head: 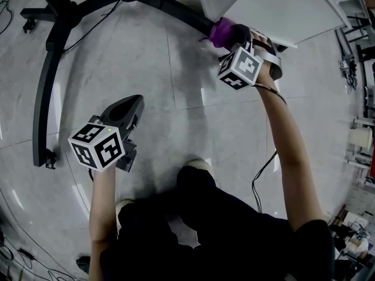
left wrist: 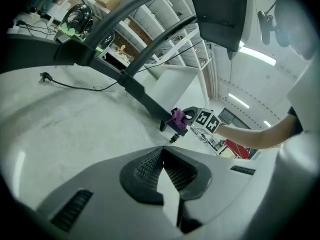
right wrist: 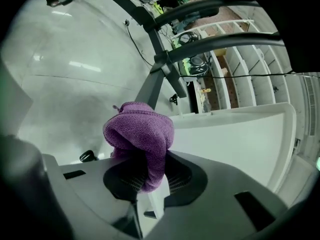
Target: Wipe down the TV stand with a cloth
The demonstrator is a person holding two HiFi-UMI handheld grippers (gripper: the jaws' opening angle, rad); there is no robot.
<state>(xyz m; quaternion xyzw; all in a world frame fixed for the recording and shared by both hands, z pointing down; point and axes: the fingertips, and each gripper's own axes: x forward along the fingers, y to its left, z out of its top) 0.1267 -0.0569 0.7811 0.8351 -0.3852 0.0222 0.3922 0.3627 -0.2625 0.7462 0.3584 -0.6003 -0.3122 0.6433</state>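
Open grey floor [head: 146, 69]; right tool [right wrist: 150, 170] clamping purple cloth [right wrist: 141, 131] at stand [head: 176, 7] edge; left tool [left wrist: 162, 155] closed, empty

Grey tiled floor [head: 146, 69], black cable [left wrist: 65, 83], white shelving [right wrist: 252, 59]

Cloth [right wrist: 141, 134]: purple, soft, fuzzy looped weave, pinched in right gripper [right wrist: 150, 176].
TV stand [head: 50, 69] legs: black, matt, smooth, metal-looking.
Floor [head: 146, 63] beneath both tools: pale tile, polished, glossy.
Left gripper [left wrist: 163, 159] shell: grey matt plastic; pads [left wrist: 145, 168] black, ribbed.
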